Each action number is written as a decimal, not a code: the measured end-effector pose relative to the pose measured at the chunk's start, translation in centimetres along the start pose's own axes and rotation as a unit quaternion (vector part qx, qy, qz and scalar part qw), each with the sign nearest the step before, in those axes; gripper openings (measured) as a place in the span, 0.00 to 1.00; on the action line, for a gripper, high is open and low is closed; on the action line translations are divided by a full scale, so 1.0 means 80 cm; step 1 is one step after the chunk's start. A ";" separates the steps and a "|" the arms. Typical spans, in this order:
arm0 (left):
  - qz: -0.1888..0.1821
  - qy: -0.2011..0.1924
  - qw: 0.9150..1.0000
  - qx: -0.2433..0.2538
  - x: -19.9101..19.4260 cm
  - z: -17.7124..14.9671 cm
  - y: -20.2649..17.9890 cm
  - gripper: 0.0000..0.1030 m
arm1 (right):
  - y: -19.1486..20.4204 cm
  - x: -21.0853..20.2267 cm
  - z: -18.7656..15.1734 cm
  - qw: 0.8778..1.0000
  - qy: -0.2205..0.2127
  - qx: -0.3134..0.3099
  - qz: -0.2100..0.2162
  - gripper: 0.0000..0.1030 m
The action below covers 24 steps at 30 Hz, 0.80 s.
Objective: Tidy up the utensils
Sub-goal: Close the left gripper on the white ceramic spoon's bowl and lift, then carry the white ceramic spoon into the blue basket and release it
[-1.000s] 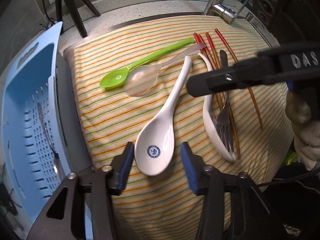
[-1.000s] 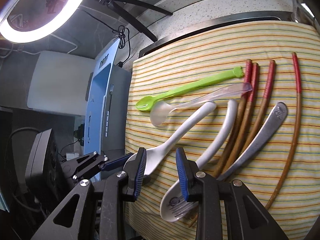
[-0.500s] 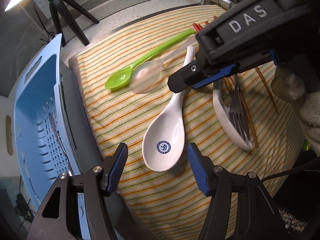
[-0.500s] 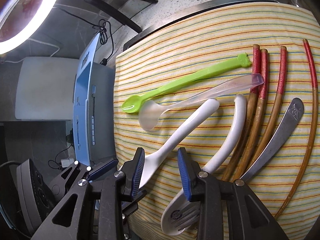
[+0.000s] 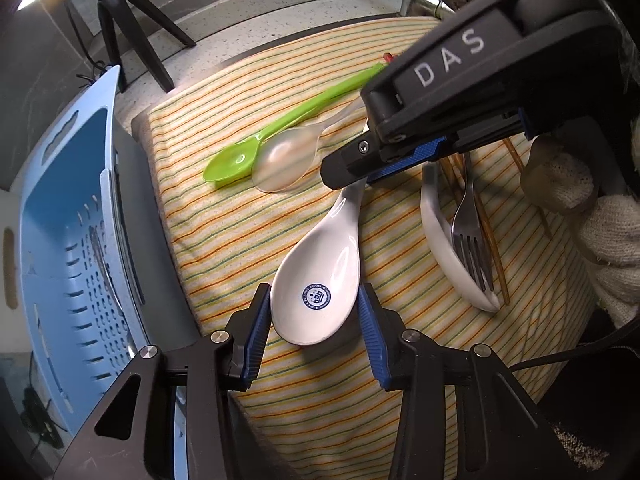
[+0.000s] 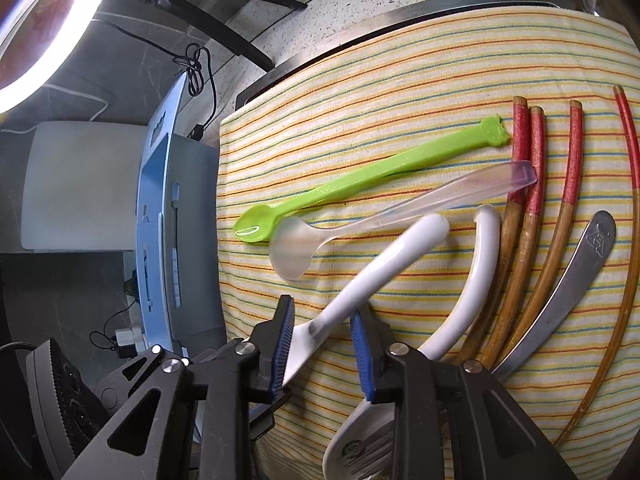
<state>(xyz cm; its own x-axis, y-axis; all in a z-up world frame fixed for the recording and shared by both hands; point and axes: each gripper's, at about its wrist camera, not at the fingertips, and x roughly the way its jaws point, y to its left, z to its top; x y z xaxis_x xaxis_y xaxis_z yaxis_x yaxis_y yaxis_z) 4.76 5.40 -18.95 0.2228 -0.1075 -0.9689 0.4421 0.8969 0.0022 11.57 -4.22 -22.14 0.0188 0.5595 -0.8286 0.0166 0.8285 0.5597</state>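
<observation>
A white ceramic spoon [image 5: 320,280] with a blue stamp lies on the striped cloth [image 5: 240,240]. My left gripper [image 5: 315,300] points down over its bowl, jaws closing, with both blue pads against the bowl's sides. My right gripper [image 6: 323,312] straddles the same spoon's handle [image 6: 384,272], which is blurred. Its jaws are closing, and a narrow gap still shows beside the handle. In the left wrist view the right gripper [image 5: 360,164] covers the handle's upper part. A green spoon [image 6: 360,184] and a clear spoon [image 6: 360,224] lie just beyond.
A second white spoon [image 5: 444,248] holds a metal fork [image 5: 472,232], with several red-tipped chopsticks [image 6: 532,200] alongside. A blue perforated basket [image 5: 60,240] stands left of the cloth. A gloved hand [image 5: 592,220] is at the right, and a tripod [image 5: 120,32] stands behind.
My left jaws have narrowed onto the spoon's bowl. The right gripper has come down lower over the handle and its jaws have narrowed; the handle now looks blurred.
</observation>
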 end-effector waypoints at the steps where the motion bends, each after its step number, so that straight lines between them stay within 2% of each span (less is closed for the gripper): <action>1: -0.001 -0.002 1.000 -0.002 -0.001 0.000 0.001 0.40 | -0.001 -0.001 0.000 1.000 0.000 0.001 0.000 0.19; 3: -0.004 -0.005 1.000 -0.007 -0.003 -0.002 0.001 0.40 | -0.003 -0.003 -0.001 1.000 -0.001 0.002 0.004 0.15; 14: -0.012 -0.041 0.999 -0.034 -0.037 -0.018 0.004 0.40 | 0.022 -0.032 -0.005 0.999 -0.018 -0.021 0.020 0.12; 24: 0.008 -0.092 0.992 -0.092 -0.096 -0.049 0.052 0.40 | 0.117 -0.036 -0.001 0.995 -0.020 -0.091 0.038 0.10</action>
<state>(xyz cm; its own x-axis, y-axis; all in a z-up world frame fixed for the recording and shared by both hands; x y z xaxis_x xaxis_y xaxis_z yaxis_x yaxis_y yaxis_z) 1.46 11.68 -12.45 0.3899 -0.1540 -0.9079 0.2758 0.9602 -0.0444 11.63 1.94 -14.52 0.0520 0.6224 -0.7810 -0.1680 0.7763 0.6075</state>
